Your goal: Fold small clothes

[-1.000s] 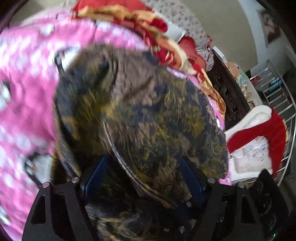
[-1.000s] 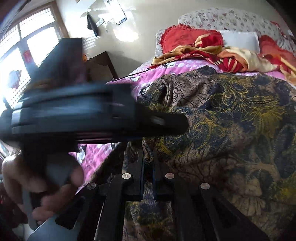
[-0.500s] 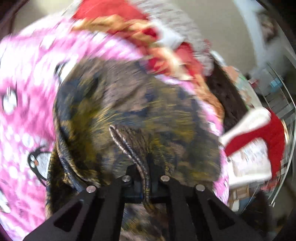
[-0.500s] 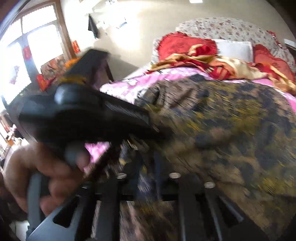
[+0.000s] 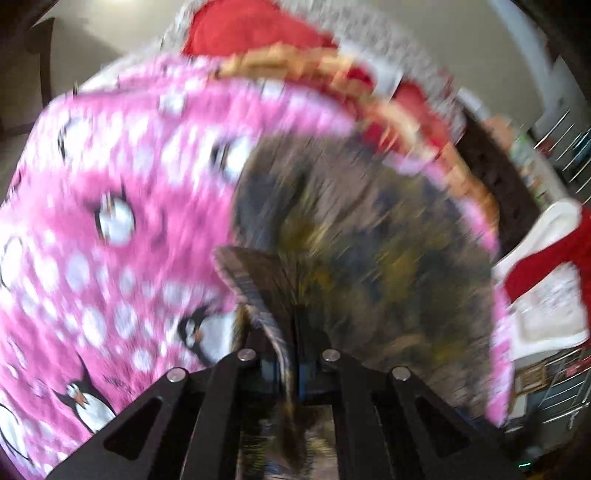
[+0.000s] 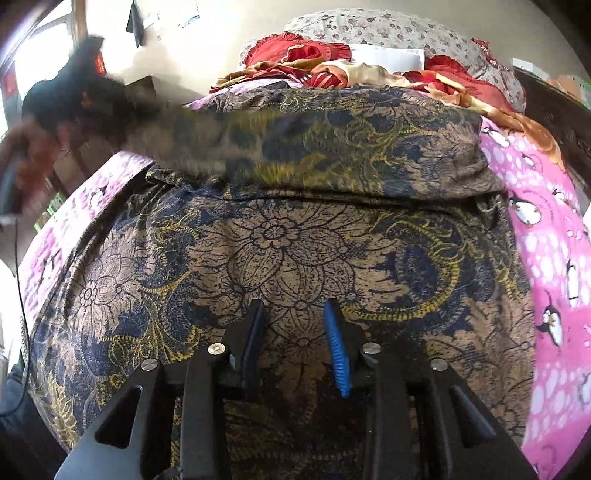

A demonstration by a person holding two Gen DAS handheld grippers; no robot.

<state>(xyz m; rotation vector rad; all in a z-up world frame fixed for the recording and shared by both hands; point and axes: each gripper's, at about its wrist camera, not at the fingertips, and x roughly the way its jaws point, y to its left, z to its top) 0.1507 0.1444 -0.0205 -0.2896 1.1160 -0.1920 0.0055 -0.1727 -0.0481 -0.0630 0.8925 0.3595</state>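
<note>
Pinching a hem of the patterned garment, the left gripper is seen with its jaws pressed together on the cloth, a ridge of fabric being drawn up between them; that view is heavily blurred, so finer detail cannot be told. The right gripper is held spread above the same garment, nothing lying between its black pad and its blue ribbed pad, and whether the fingertips touch the cloth cannot be told. Outward from the right gripper, the brown, navy and yellow floral fabric is spread across the bed, and a flap of it is laid back over itself along a crease running across the middle of that view. At the upper left of that flap the left gripper and the hand behind it are glimpsed as a dark smear with the cloth held there. Beneath the garment the pink penguin bedsheet is exposed at both sides, and a heap of red and gold bedding with a flowered pillow is piled at the head of the bed. A white chair with a red cloth is seen beside the bed in the left view. As a judgement, a first fold is under way but not yet set down or smoothed: the lifted edge remains to be laid flat, and further folds are likely needed before the piece is compact.
</note>
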